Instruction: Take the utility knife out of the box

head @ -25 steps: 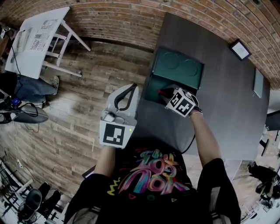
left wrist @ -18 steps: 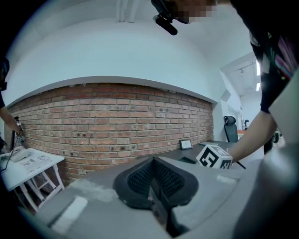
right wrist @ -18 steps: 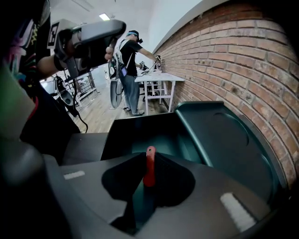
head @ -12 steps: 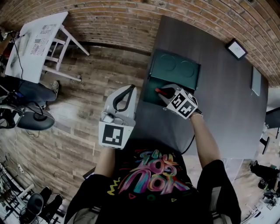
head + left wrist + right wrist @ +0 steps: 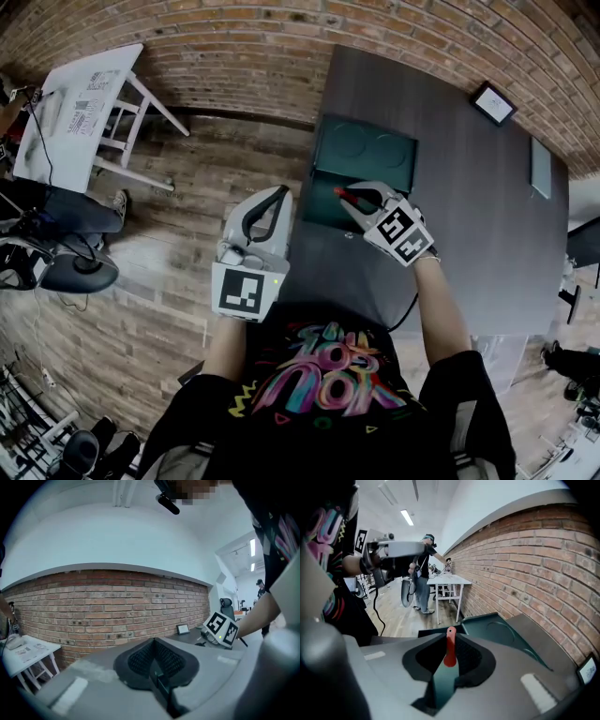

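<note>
The red utility knife (image 5: 449, 647) stands upright between the pads of my right gripper (image 5: 449, 657), which is shut on it. In the head view the knife (image 5: 343, 195) and the right gripper (image 5: 351, 199) hang just above the open dark green box (image 5: 324, 201), whose lid (image 5: 367, 150) lies back on the dark table (image 5: 469, 216). From the right gripper view the box (image 5: 499, 626) lies below and beyond the jaws. My left gripper (image 5: 278, 195) is held off the table's left edge, over the wooden floor. Its pads (image 5: 153, 660) meet with nothing between them.
A brick wall (image 5: 234, 37) runs behind the table. A small framed screen (image 5: 492, 101) sits at the table's far right. A white side table (image 5: 75, 94) and an office chair (image 5: 61, 267) stand on the floor at left. A person (image 5: 423, 573) stands by that side table.
My right gripper has risen with the red knife, which now shows clear above the box. The left gripper has stayed where it was.
</note>
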A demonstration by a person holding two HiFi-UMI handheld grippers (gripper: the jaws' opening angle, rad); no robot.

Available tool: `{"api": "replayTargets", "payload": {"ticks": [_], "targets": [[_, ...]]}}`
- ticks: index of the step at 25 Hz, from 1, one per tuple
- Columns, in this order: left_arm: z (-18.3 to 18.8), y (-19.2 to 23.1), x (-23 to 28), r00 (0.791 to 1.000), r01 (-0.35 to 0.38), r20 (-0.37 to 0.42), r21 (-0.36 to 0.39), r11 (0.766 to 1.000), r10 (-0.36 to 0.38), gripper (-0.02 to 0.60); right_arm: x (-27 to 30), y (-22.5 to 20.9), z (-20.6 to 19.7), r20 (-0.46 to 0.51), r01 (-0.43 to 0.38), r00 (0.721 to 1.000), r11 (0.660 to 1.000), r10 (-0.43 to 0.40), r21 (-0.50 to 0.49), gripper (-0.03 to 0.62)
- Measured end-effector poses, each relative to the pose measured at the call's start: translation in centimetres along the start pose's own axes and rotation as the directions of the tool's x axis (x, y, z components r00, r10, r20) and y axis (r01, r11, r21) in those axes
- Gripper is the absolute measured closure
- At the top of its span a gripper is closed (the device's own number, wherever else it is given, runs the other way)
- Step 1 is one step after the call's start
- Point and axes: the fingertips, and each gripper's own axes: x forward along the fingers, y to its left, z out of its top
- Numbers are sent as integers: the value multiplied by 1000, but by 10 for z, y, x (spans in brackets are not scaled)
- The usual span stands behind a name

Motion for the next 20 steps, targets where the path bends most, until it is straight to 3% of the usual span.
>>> {"api": "replayTargets", "payload": {"ticks": [5, 10, 14, 20], "targets": [[10, -9, -1, 999, 23, 22, 20, 1000, -24, 581, -33, -4, 27, 116, 77, 990, 997, -79, 20, 539], [17, -19, -2, 998, 46, 32, 30, 999, -47, 581, -70, -6, 52, 231, 154, 959, 986, -164, 58, 539], [23, -28, -2, 997, 64, 44, 36, 997, -66, 581, -102, -8, 66, 317, 213, 920, 972, -233, 95, 539], [28, -38, 0, 994, 94, 55, 38, 995, -96, 581, -153, -9, 90, 445, 287, 833, 945, -327, 158, 539]]}}
